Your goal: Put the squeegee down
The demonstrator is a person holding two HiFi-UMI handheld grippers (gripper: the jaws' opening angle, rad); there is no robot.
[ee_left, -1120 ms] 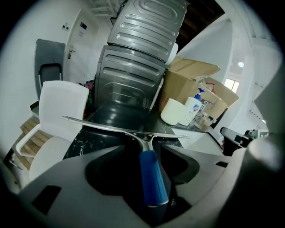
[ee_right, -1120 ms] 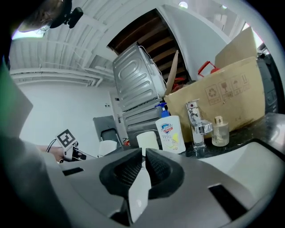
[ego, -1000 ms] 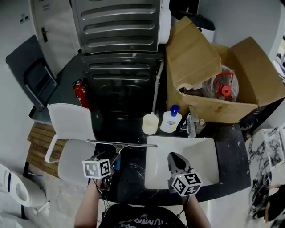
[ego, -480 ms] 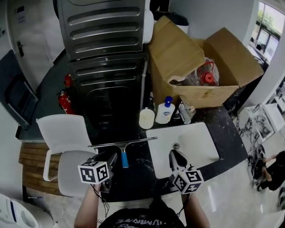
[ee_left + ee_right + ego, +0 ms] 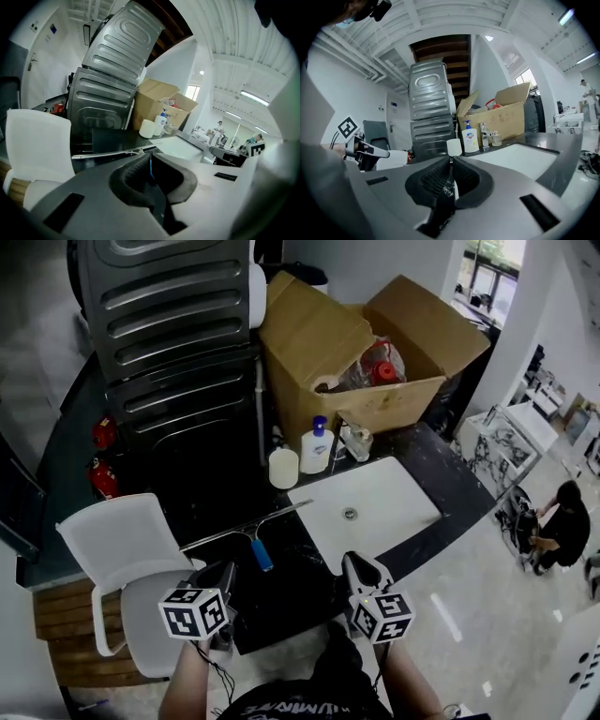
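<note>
The squeegee (image 5: pixel 246 531) lies flat on the dark countertop (image 5: pixel 281 587), its long blade running left to right and its blue handle (image 5: pixel 261 554) pointing toward me. In the left gripper view its blade (image 5: pixel 108 153) shows just beyond the jaws. My left gripper (image 5: pixel 226 572) hovers near the counter's front edge, a short way back from the handle, shut with nothing in it. My right gripper (image 5: pixel 354 564) is level with it in front of the white sink (image 5: pixel 412 512), also shut and empty (image 5: pixel 451 172).
A soap pump bottle (image 5: pixel 316 448), a white cup (image 5: pixel 283 468) and a faucet (image 5: pixel 352 442) stand behind the sink. An open cardboard box (image 5: pixel 375 381) sits at the back right. A white chair (image 5: pixel 122 540) is at the left, a ribbed metal appliance (image 5: pixel 169 324) behind.
My left jaws went from open near the squeegee handle to shut, and both grippers drew back toward me. The squeegee stays on the counter. My view swung, shifting everything left.
</note>
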